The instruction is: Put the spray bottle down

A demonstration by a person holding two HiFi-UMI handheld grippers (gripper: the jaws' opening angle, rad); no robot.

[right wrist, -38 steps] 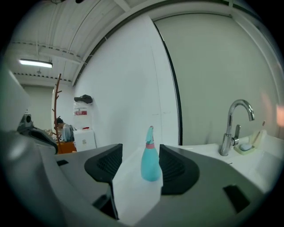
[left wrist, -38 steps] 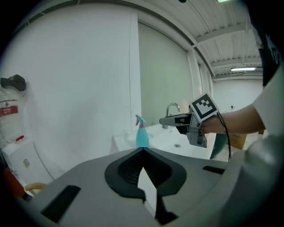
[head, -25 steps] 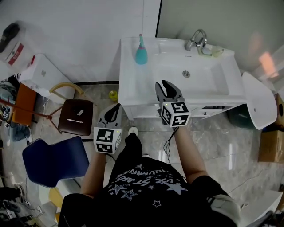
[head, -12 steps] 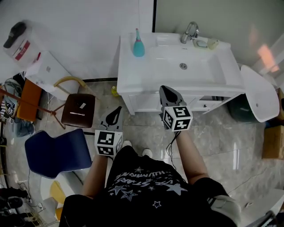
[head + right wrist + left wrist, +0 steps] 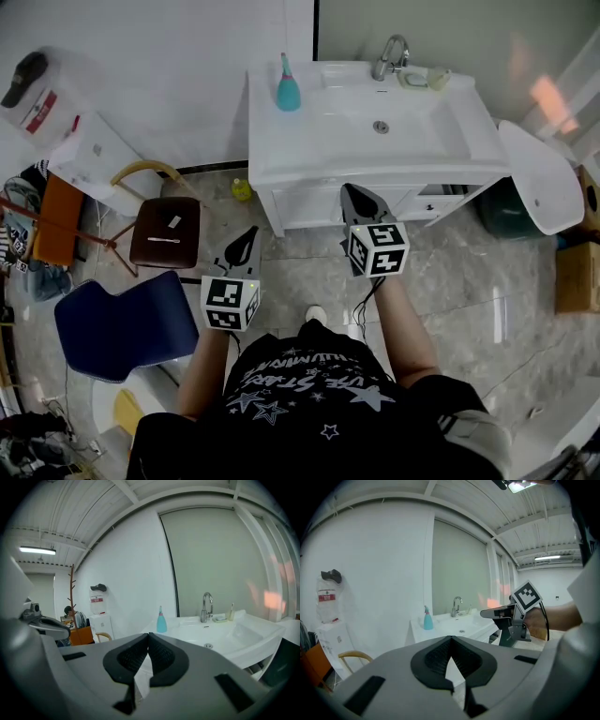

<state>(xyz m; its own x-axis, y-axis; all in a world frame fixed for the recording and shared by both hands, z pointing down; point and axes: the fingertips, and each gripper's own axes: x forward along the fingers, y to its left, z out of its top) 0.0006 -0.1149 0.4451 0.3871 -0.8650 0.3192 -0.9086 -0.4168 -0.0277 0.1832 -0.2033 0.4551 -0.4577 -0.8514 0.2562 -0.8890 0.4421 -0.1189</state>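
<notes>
The teal spray bottle [image 5: 288, 86] stands upright at the back left corner of the white sink counter [image 5: 309, 141]; it also shows in the left gripper view [image 5: 426, 619] and the right gripper view [image 5: 161, 620]. Neither gripper touches it. My left gripper [image 5: 246, 236] hangs over the floor, well short of the counter, shut and empty [image 5: 451, 639]. My right gripper [image 5: 357, 193] is just in front of the cabinet's front edge, also shut with nothing between its pads [image 5: 148, 635].
A faucet [image 5: 389, 56] and a soap dish sit at the back of the basin. On the left are a brown stool [image 5: 165, 232], a blue chair [image 5: 117, 323] and a small yellow bottle [image 5: 241, 190] on the floor. A white lid [image 5: 539, 183] lies to the right of the sink.
The person has stepped back from the sink, and both grippers have drawn away from the counter. The right jaws, apart a second ago, have closed. The bottle has stayed in place.
</notes>
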